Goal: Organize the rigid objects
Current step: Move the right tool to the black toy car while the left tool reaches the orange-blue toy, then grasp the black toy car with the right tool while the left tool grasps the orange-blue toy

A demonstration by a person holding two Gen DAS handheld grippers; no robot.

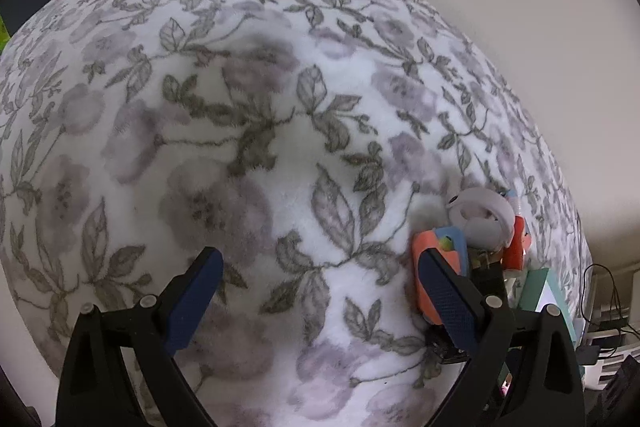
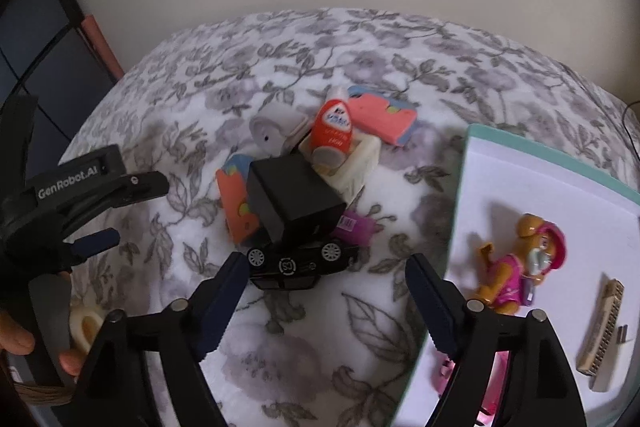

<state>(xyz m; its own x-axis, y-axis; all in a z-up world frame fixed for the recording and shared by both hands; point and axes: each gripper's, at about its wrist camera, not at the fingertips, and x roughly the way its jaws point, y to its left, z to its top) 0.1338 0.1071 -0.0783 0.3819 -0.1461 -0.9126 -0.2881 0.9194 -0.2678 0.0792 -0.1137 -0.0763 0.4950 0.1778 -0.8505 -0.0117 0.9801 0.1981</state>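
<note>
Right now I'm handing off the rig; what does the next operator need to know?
Left claw: open, empty, over bare blanket.
Right claw: open, empty, facing the pile, nearest the toy car.
Pile on blanket: car, black box, red bottle, orange cases.
Done: dog figure and comb in the tray.
Left: move the pile into the tray.

free: bare blanket (image 1: 280, 167) left — blocked: toy pile (image 2: 312, 179) centre | box (image 2: 540, 187) right
</note>
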